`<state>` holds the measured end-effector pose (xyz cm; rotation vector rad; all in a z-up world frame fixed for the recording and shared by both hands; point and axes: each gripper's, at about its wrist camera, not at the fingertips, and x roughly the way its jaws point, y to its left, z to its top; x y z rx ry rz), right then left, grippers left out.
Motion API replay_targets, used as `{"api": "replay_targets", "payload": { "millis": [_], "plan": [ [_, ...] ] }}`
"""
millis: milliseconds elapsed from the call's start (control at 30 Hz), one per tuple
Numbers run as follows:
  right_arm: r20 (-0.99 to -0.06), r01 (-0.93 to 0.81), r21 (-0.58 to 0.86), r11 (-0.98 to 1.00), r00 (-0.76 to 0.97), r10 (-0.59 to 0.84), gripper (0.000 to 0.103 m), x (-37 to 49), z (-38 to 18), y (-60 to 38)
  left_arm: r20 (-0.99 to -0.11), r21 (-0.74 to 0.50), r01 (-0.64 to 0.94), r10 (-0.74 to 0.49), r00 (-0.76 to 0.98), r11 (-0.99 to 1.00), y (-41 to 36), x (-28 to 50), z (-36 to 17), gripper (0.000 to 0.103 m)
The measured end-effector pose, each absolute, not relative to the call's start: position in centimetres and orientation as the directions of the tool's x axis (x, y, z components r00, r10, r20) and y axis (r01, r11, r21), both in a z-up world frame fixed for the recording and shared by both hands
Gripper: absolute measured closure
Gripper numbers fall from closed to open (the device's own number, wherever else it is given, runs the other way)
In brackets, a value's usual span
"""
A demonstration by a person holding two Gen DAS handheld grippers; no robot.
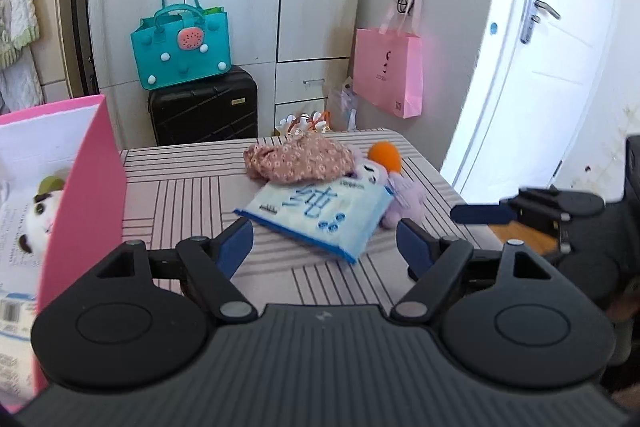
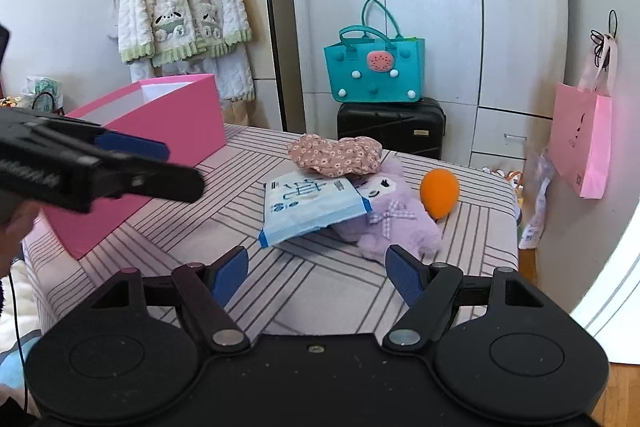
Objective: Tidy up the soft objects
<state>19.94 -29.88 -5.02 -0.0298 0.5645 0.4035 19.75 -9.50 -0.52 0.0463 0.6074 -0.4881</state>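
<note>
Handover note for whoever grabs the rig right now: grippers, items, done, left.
Left gripper: open, empty, facing the tissue pack.
Right gripper: open, empty, near the table's front edge.
Pink box sits on the table's left side; a panda plush is already inside.
Still loose on the table: tissue pack, lying partly on the purple plush; floral cloth behind them; orange soft toy to the right.
Left to do: presumably move those four into the box.
</note>
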Motion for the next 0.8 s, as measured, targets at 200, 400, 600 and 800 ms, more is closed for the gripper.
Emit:
{"api": "replay_targets", "payload": {
  "millis": [200,400,600,800],
  "plan": [
    [-0.527,-0.374,0.143,0.916,0.755,0.390,0.023,22.0,-5.7,-28.9,-0.596,-0.145,0.390,-0.395,0.699,0.909,-9.9,23.1,-2.1,0.025],
    [-0.545,-0.335,0.278,0.900,0.716,0.435,0.023,24.4,-6.9,-28.5,-0.621,-0.175,0.346,-0.376,0.687,0.922,-9.8,24.9,-3.5,0.025],
    [-0.559,-0.297,0.364,0.883,0.689,0.462,0.023,26.2,-7.6,-28.4,-0.623,-0.199,0.327,-0.377,0.686,0.924,-9.5,26.0,-3.8,0.025],
    [-0.576,-0.276,0.424,0.863,0.653,0.492,0.045,27.2,-8.5,-28.0,-0.626,-0.198,0.309,-0.363,0.690,0.930,-9.2,26.3,-4.2,0.025]
  ]
}}
